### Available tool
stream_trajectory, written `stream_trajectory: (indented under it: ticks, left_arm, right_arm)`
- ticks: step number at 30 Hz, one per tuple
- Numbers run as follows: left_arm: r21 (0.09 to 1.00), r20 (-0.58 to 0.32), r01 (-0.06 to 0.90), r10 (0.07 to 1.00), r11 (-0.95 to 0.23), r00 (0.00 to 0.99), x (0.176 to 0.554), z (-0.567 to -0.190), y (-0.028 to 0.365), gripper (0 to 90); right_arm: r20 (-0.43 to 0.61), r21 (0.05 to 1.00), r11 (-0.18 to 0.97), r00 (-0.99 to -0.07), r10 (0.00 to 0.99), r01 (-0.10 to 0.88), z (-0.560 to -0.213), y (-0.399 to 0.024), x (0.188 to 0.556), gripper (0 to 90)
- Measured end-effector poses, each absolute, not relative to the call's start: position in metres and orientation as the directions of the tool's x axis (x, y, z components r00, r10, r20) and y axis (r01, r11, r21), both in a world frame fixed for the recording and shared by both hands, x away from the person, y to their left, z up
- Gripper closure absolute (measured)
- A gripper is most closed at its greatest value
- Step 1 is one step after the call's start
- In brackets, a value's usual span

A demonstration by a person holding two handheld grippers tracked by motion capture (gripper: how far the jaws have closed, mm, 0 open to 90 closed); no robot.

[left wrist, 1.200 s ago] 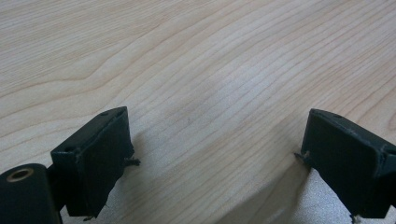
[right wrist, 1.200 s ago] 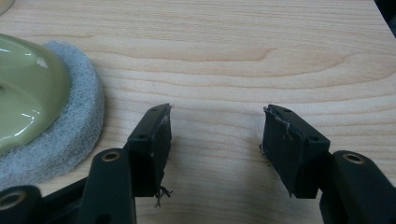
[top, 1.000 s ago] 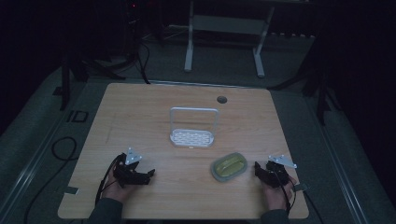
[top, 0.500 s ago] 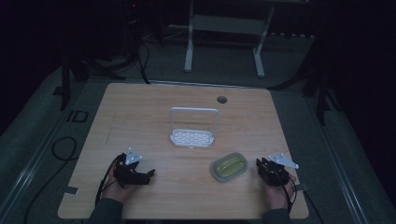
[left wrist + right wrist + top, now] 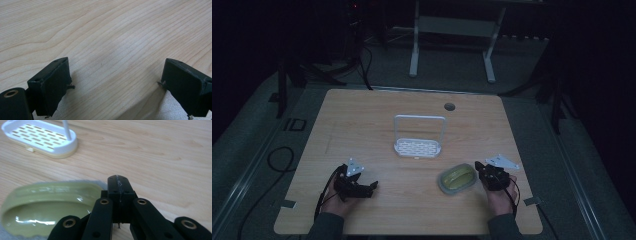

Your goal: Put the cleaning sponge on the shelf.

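Note:
A yellow-green oval dish with a grey rim (image 5: 457, 178) lies on the wooden table (image 5: 362, 125), right of centre near the front. My right gripper (image 5: 479, 167) sits just at its right edge; in the right gripper view the dish (image 5: 50, 202) lies left of the jaws. The right gripper (image 5: 118, 178) has just been closing, and its jaws now meet with nothing between them. My left gripper (image 5: 371, 187) rests at the front left. The left gripper (image 5: 115, 72) stands wide open over bare wood.
A white slotted soap rack with a tall wire handle (image 5: 418, 146) stands at the table's middle, and the rack (image 5: 40, 137) lies beyond the dish. A round cable hole (image 5: 449, 106) is near the far edge. Dark floor and a metal frame lie behind.
The right gripper has moved left and slightly up to the dish's edge, and its jaws have closed. The left gripper has stayed where it was.

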State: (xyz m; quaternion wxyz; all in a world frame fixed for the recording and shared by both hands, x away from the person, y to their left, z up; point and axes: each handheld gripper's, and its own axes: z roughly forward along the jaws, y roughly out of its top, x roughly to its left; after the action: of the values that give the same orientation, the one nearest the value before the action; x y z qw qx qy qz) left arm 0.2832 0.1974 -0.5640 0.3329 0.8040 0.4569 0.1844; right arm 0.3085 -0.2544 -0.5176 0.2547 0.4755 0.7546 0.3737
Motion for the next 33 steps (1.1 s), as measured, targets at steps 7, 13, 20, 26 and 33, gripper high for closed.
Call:
stream_trajectory:
  ticks: [7, 13, 20, 26, 33]
  left_arm:
    - [0.704, -0.006, 0.612, 0.858, -0.361, 0.514, 0.283, -0.564, 0.197, 8.7]
    - [0.704, -0.006, 0.612, 0.859, -0.360, 0.513, 0.283, -0.564, 0.197, 8.7]
    - [0.703, -0.006, 0.613, 0.860, -0.360, 0.511, 0.283, -0.564, 0.197, 8.7]
    - [0.703, -0.007, 0.614, 0.860, -0.359, 0.510, 0.283, -0.564, 0.197, 8.7]
    - [0.704, -0.007, 0.614, 0.861, -0.357, 0.509, 0.283, -0.564, 0.197, 8.7]
  right_arm:
    - [-0.037, 0.797, 0.298, -0.449, 0.893, 0.526, -0.518, -0.245, 0.311, 90.0]
    - [-0.040, 0.790, 0.317, -0.471, 0.881, 0.525, -0.519, -0.243, 0.307, 90.0]
    - [-0.035, 0.788, 0.319, -0.479, 0.877, 0.527, -0.520, -0.245, 0.299, 90.0]
    - [-0.034, 0.788, 0.329, -0.497, 0.867, 0.521, -0.522, -0.244, 0.285, 89.9]
    - [-0.041, 0.787, 0.349, -0.520, 0.853, 0.509, -0.523, -0.240, 0.268, 89.2]
